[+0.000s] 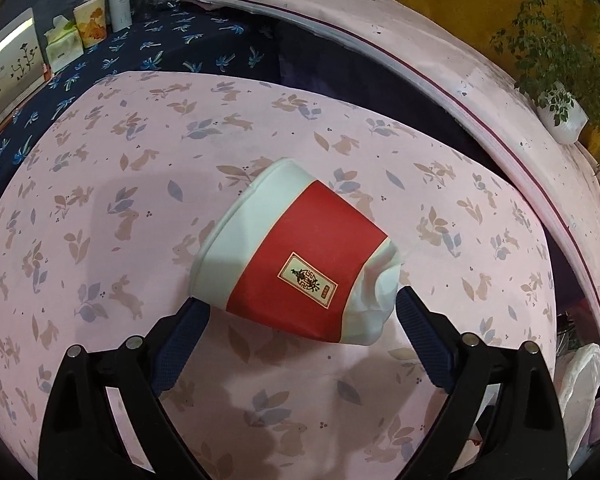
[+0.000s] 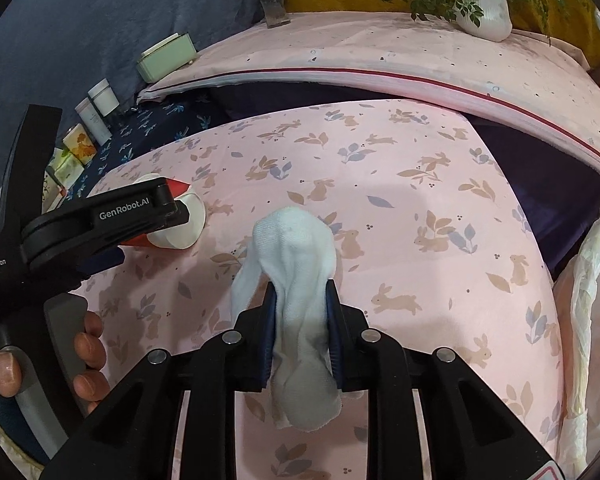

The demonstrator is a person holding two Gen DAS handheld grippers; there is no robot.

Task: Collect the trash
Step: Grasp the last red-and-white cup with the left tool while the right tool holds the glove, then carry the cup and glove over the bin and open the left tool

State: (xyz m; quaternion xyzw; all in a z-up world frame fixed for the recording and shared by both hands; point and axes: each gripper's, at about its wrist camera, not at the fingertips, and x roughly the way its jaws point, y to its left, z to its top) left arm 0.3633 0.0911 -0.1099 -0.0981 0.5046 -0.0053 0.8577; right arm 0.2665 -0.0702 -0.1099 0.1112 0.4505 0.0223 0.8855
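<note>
A crushed white paper cup with a red band (image 1: 296, 256) lies on its side on the pink rabbit-print cloth (image 1: 100, 200). My left gripper (image 1: 300, 300) is open, its fingers either side of the cup's near end, close to it. The cup also shows in the right wrist view (image 2: 180, 220), partly behind the left gripper (image 2: 172, 208). My right gripper (image 2: 302, 292) is shut on a crumpled white tissue (image 2: 296, 248) and holds it above the cloth.
A white plastic bag (image 2: 592, 300) sits at the right edge of the cloth. A raised pink ledge (image 2: 420, 64) with a potted plant (image 2: 484, 8) runs behind. Boxes and jars (image 1: 92, 24) stand on a dark blue cloth at the back left.
</note>
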